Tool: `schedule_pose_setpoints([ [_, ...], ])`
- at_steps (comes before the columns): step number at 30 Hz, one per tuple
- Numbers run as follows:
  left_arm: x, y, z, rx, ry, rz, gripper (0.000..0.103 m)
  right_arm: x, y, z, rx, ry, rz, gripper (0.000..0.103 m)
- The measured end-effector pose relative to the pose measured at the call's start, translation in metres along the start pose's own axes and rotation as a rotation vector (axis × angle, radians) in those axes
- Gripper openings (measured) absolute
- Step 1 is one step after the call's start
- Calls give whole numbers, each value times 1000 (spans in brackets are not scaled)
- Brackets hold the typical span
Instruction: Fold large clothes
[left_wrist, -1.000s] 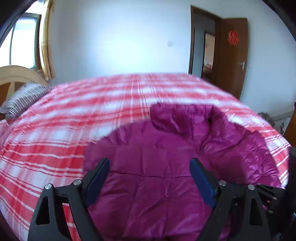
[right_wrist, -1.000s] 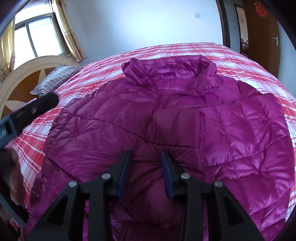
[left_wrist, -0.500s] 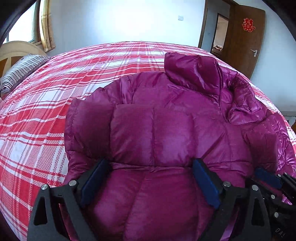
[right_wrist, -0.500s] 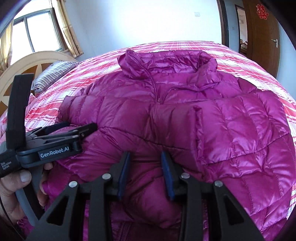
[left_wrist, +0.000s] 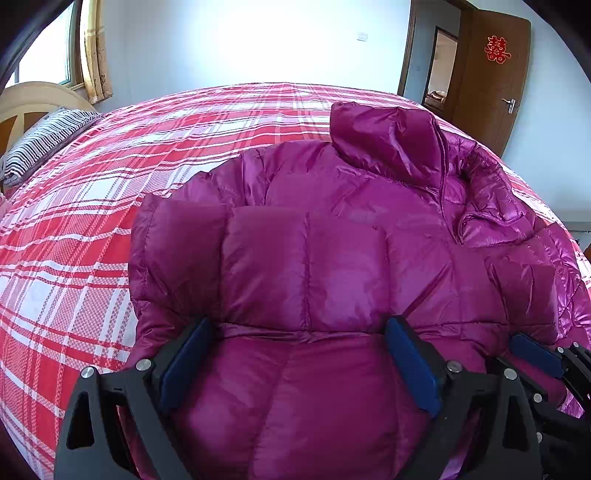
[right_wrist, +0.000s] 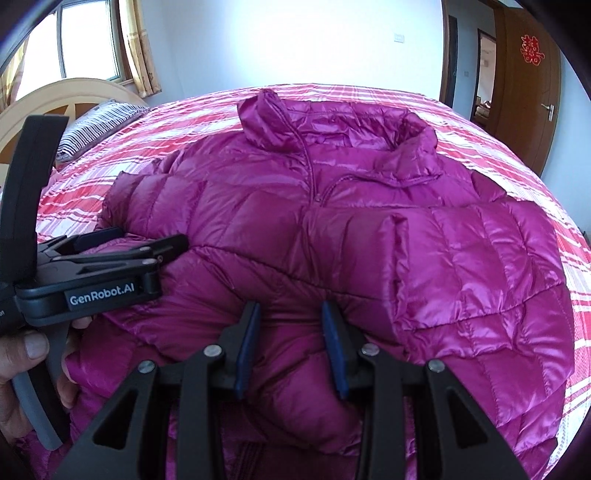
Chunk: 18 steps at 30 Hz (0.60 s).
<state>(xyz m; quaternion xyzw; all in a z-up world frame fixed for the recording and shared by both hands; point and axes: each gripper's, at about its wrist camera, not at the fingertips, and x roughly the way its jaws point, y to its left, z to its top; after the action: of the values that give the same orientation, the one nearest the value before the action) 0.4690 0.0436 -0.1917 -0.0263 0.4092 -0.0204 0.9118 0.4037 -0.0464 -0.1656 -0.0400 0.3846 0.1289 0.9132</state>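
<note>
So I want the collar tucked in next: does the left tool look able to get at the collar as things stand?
Probably yes. The left tool is open and holds nothing, over the jacket, and the collar lies uncovered ahead with only the jacket's padding between.

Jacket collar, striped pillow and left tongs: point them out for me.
Collar (right_wrist: 280, 122): right wrist view, on its upright left flap.
Pillow (left_wrist: 44, 142): left wrist view, on the striped top face.
Left tongs (left_wrist: 295, 365): left wrist view, midway between the blue fingertips.
</note>
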Motion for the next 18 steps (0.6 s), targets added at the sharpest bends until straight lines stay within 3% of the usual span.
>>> schedule_pose_setpoints([
  [18,1,-2,0,2,2,11,96,1,6,-2,-30,-3,-43,38],
])
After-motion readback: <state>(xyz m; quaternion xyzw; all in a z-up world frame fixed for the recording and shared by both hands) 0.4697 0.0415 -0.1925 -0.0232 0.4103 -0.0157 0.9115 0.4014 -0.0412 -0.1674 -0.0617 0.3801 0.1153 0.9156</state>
